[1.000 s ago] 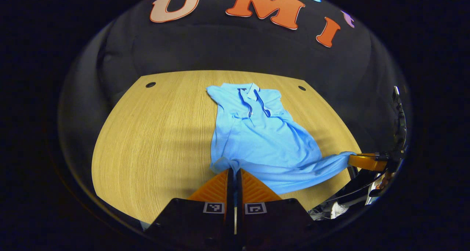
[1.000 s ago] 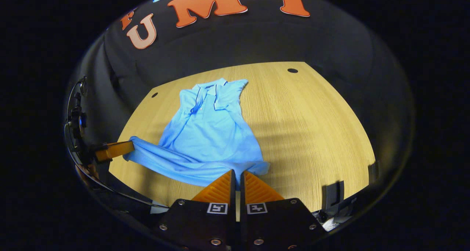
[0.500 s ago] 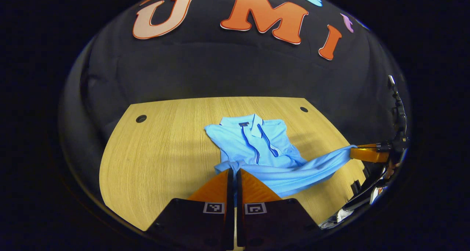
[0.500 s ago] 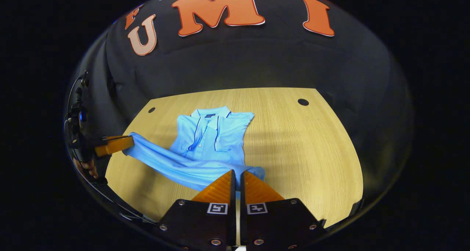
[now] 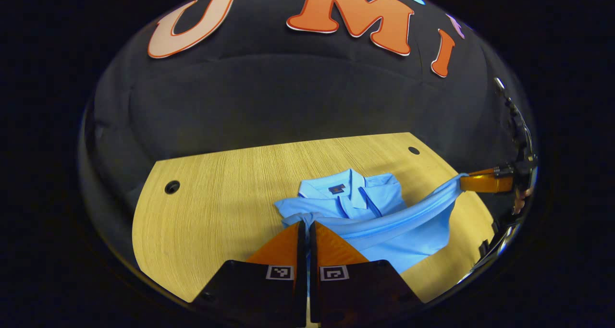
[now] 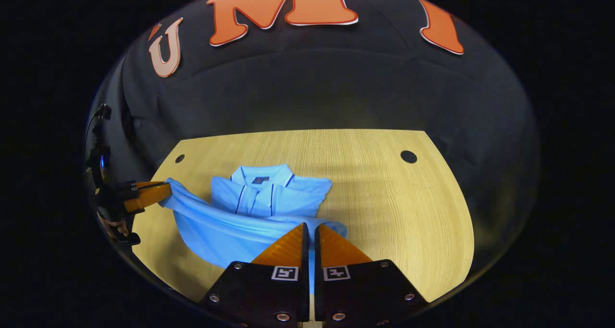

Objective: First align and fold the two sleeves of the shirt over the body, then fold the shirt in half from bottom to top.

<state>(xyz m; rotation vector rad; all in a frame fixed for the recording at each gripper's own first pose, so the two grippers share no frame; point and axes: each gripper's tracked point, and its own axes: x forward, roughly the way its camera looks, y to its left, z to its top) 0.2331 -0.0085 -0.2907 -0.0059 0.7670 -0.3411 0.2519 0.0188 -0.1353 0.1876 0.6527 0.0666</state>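
While the light blue polo shirt with dark-trimmed collar (image 5: pixel 365 208) is lying collar-end down on the pale wood-grain bench (image 5: pixel 216 208), its bottom hem is hanging up off the wood, stretched between the two tongs like a little hammock. In the left gripper view, the left tongs (image 5: pixel 306 224) are pinching one hem corner, fingers (image 5: pixel 283 244) pressed nearly together with a bit of blue fabric poking out at the tips. Off at the right edge of that same view, the right tongs (image 5: pixel 463 180) are gripping the other hem corner, and part of a hand (image 5: pixel 520 200) is showing just behind them.

Flip over to the right gripper view and it's the mirror of that: the right tongs (image 6: pixel 310 227) are closed tight on blue cloth at the bottom, and the left tongs (image 6: pixel 166 188) are holding their corner over at the left edge, with a hand (image 6: pixel 113 224) below. The shirt (image 6: pixel 269 198) is sitting roughly mid-bench here, collar and placket pointing toward the booth's dark cloth wall (image 6: pixel 312 92). The raised hem is running as a taut band across the front of the chest, just below the collar, and the lower body is sagging in a loose curve under it. The sleeves are looking tucked in over the body, since the upper part is reading as a tidy rectangle. Two small round dark holes are sitting near the bench's far corners, one on each side (image 6: pixel 409 156).
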